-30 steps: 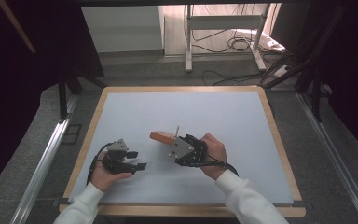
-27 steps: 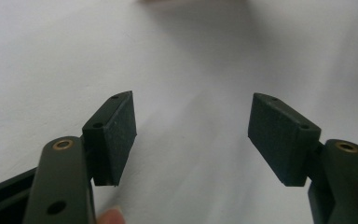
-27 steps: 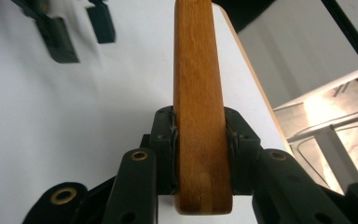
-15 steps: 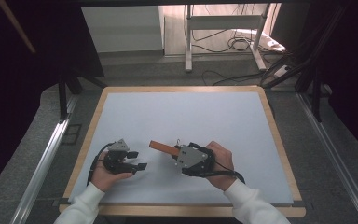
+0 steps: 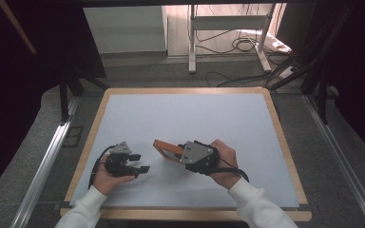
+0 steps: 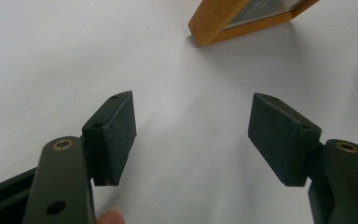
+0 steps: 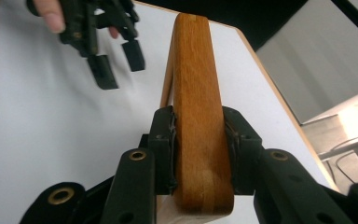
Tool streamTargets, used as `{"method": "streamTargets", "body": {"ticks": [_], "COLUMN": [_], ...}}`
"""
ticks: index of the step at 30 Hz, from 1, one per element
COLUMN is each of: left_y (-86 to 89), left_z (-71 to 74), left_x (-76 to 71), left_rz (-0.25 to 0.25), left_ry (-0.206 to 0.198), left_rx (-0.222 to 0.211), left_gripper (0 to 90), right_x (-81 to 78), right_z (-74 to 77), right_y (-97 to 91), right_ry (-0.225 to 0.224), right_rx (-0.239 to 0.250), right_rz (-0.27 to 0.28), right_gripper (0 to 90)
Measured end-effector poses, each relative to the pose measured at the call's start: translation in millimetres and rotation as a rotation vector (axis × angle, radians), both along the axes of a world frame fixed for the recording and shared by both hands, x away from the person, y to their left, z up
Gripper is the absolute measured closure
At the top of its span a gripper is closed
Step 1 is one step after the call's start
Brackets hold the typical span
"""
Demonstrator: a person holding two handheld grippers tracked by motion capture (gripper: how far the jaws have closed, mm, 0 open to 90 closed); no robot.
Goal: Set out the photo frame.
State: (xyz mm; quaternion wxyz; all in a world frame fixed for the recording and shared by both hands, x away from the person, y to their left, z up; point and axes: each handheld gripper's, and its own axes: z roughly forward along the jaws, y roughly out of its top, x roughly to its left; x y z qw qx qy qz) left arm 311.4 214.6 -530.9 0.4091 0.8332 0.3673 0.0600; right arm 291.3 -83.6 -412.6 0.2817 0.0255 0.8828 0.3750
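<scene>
A wooden picture frame [image 5: 166, 149] with a dark pane hangs tilted just above the white table top [image 5: 195, 118], near its front middle. My right gripper [image 5: 181, 154] is shut on it, the pads pressing on both faces of one frame edge [image 7: 196, 93]. To the left of the frame my left gripper [image 5: 141, 164] rests low over the table, open, with nothing between its pads [image 6: 116, 135]. In the left gripper view, a corner of the frame [image 6: 214, 23] sits ahead and apart from the jaws. The left gripper [image 7: 119, 63] also appears at the top left of the right gripper view.
The white top has a light wooden border [image 5: 285, 142]. Metal rails [image 5: 47, 156] run along both sides of the table. Cables [image 5: 237, 45] and a white stand [image 5: 192, 35] lie on the floor beyond the far edge.
My right gripper has brought the frame slightly nearer the front edge and laid it flatter. The left gripper has stayed put.
</scene>
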Motion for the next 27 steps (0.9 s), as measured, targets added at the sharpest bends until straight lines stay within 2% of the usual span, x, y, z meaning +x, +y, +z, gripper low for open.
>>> {"method": "streamTargets", "body": {"ticks": [3,14,21,27], "left_y": [-0.2,-1.4,-1.4,-0.9], "left_z": [0.0,-1.1,-1.3,-1.6], "left_x": [0.5,1.3,1.2,1.3], "left_rz": [-0.003,-0.014,-0.014,-0.014], "left_ry": [-0.003,0.008,0.008,0.007], "left_rx": [0.002,0.010,0.008,0.005], "left_gripper": [31.9,31.4,31.3,31.2], "right_x": [8.8,48.0,60.7,73.6], "right_z": [1.8,4.6,2.2,-0.9], "right_y": [1.4,-7.9,-10.0,-13.5], "right_ry": [-0.007,0.069,0.080,0.108], "right_rx": [0.000,0.035,0.036,0.058], "right_rz": [-0.025,-0.114,-0.173,-0.215], "right_gripper": [67.2,60.1,53.6,49.3]}}
